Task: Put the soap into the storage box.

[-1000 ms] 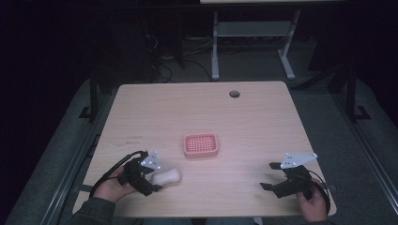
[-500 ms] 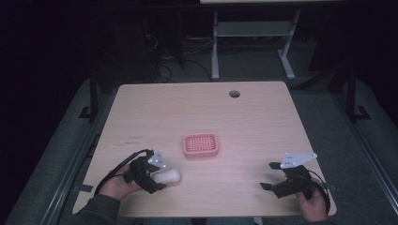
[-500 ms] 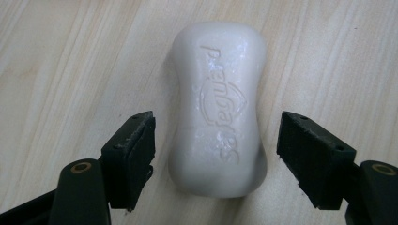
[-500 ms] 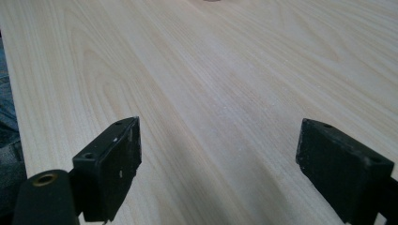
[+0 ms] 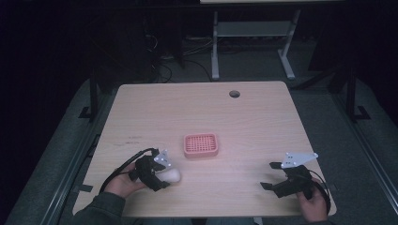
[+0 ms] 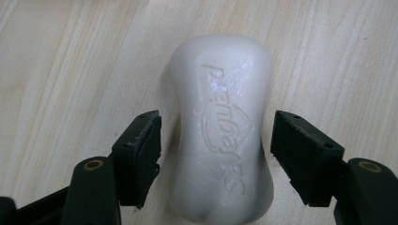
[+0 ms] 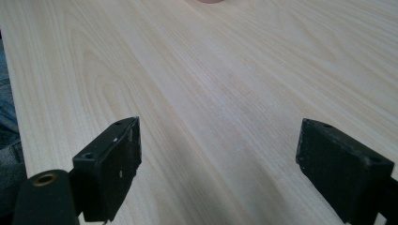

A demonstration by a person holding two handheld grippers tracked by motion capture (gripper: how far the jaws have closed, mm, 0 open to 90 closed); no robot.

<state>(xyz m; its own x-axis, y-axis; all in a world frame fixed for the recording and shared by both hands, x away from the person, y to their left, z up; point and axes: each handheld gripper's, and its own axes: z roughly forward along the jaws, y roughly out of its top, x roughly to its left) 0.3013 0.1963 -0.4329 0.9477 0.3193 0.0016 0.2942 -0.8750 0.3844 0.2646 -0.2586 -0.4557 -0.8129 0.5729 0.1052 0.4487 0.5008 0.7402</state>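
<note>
Fingers of the left gripper [image 6: 213,154] stand parted on either side of the white soap bar [image 6: 220,126], one pad [image 6: 141,150] close to its flank and the other pad [image 6: 300,157] a little farther off, neither pressing yet. In the high view that gripper [image 5: 162,178] sits at the near left of the table [image 5: 263,117], with the soap [image 5: 172,176] lying flat just beyond its tips. To take the bar well, I judge the jaws should close evenly across its narrowed waist (a wet-looking, rounded bar can squirt out if pinched near an end), low enough that the pads meet its sides rather than its domed top, and gently.

Taking the soap as landmark: the right gripper [image 5: 277,180] rests well to its right near the table's front edge, its jaws spread wide over bare wood, clasping nothing; its own view shows the pads [image 7: 115,164] apart with only grain between them. The pink slotted dish [image 5: 201,144] lies just beyond and slightly right of the soap, apart from it. Farther back still is a round hole [image 5: 234,93] in the tabletop.

The soap's near end is cut off by the lower edge of the left gripper view, and the embossed lettering on it is hard to read. Whether the closer pad already brushes the bar I cannot tell
</note>
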